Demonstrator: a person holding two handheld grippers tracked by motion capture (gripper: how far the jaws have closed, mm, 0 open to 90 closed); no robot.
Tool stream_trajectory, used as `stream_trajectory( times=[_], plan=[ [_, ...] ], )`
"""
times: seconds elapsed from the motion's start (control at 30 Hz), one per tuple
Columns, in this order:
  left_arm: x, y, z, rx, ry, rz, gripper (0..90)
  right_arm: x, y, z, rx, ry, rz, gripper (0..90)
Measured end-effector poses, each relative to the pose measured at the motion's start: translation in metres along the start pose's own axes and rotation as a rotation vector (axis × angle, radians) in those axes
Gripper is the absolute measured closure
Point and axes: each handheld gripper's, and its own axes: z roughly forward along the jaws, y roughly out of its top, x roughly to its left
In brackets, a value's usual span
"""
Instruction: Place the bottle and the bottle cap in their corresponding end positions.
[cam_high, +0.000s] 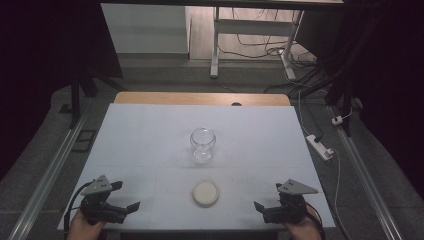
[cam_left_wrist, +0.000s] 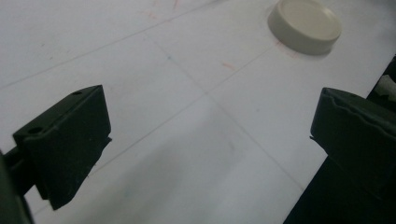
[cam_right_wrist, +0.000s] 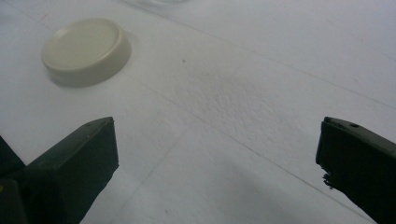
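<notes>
A clear glass jar (cam_high: 203, 143) stands upright and lidless at the middle of the white table (cam_high: 150, 135). In front of it lies a round cream lid (cam_high: 206, 193) (cam_left_wrist: 304, 27) (cam_right_wrist: 86, 50), flat on the table. My left gripper (cam_high: 131, 206) (cam_left_wrist: 210, 140) rests at the front left corner, open, nothing between its jaws, with the lid ahead to its right. My right gripper (cam_high: 260, 206) (cam_right_wrist: 217, 163) sits at the front right corner, open too, the lid ahead to its left.
The table's wooden far edge (cam_high: 200, 98) shows beyond the white sheet. Metal rails (cam_high: 47, 175) run along both sides. A power strip (cam_high: 320, 146) and cables lie on the floor to the right. A desk frame (cam_high: 250, 30) stands behind.
</notes>
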Motion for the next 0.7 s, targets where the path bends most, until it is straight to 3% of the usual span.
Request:
stream_trajectory(
  times=[0.2, 0.47, 0.7],
  plan=[
    [0.004, -0.01, -0.006, 0.018, 0.039, -0.02, 0.0, -0.007, -0.009, -0.009, 0.004, -0.028, 0.029, 0.0],
    [0.002, -0.016, -0.01, 0.054, 0.076, -0.012, 0.0, -0.013, -0.017, -0.017, 0.017, -0.047, 0.066, 0.0],
    [0.003, -0.016, -0.009, 0.072, 0.073, -0.031, 0.0, -0.015, -0.019, -0.018, 0.032, -0.047, 0.081, 0.0]
  ],
)
